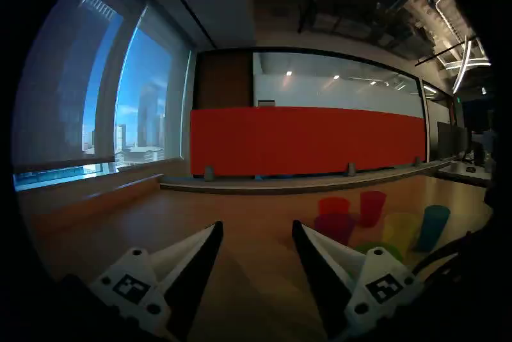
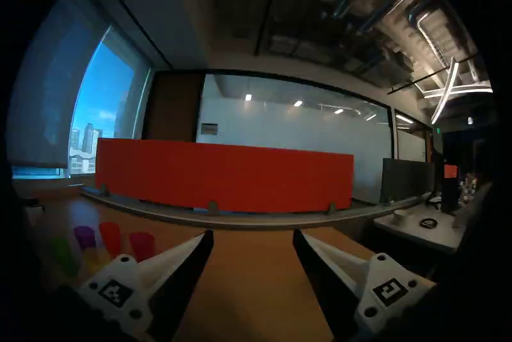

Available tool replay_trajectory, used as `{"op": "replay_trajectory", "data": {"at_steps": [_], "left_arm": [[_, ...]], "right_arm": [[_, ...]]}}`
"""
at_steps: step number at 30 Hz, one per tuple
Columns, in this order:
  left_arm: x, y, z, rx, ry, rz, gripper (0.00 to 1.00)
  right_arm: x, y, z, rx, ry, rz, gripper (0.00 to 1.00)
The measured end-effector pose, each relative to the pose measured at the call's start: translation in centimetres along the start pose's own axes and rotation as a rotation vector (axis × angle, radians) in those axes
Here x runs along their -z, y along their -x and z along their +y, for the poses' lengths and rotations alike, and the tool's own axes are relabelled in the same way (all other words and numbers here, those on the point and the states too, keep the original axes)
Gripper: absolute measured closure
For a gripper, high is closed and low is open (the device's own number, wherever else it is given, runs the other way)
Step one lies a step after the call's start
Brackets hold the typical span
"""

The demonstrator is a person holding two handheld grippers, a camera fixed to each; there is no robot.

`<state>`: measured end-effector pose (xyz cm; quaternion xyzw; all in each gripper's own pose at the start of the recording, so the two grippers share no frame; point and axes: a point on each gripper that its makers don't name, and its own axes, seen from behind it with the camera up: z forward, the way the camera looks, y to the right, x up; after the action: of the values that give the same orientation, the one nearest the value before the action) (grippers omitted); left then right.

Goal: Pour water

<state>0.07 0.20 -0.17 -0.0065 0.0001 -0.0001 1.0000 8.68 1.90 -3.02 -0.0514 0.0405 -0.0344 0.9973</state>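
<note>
Left gripper (image 1: 256, 225) and right gripper (image 2: 252, 233) gape empty; coloured cups (image 1: 372, 206) stand upright.

Left tool (image 1: 256, 227) and right tool (image 2: 251, 234) have white fingers (image 1: 185, 255), black inside, bearing square markers (image 1: 131, 287).

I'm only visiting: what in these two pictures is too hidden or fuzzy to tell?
Left gripper view: green cup, mostly behind a finger of the left gripper.
Left gripper view: whether the teal cup holds water; seen side-on, dim.
Right gripper view: coloured cups at the dark left edge, blurred.
Right gripper view: items on the white desk, too small.
</note>
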Motion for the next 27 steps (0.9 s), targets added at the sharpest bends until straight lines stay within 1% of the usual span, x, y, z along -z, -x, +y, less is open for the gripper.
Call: {"op": "replay_trajectory", "data": {"at_steps": [6, 21, 27], "left_arm": [[0.0, 0.0, 0.1, 0.0, 0.0, 0.0, 0.21], [0.0, 0.0, 0.1, 0.0, 0.0, 0.0, 0.21], [0.0, 0.0, 0.0, 0.0, 0.0, 0.0, 0.21]], "right_arm": [[-0.3, 1.4, -0.4, -0.003, -0.016, 0.004, 0.02], [-1.9, 6.0, -1.9, -0.074, -0.074, -0.03, 0.01], [-2.1, 6.9, -2.4, -0.089, -0.097, -0.03, 0.01]]}}
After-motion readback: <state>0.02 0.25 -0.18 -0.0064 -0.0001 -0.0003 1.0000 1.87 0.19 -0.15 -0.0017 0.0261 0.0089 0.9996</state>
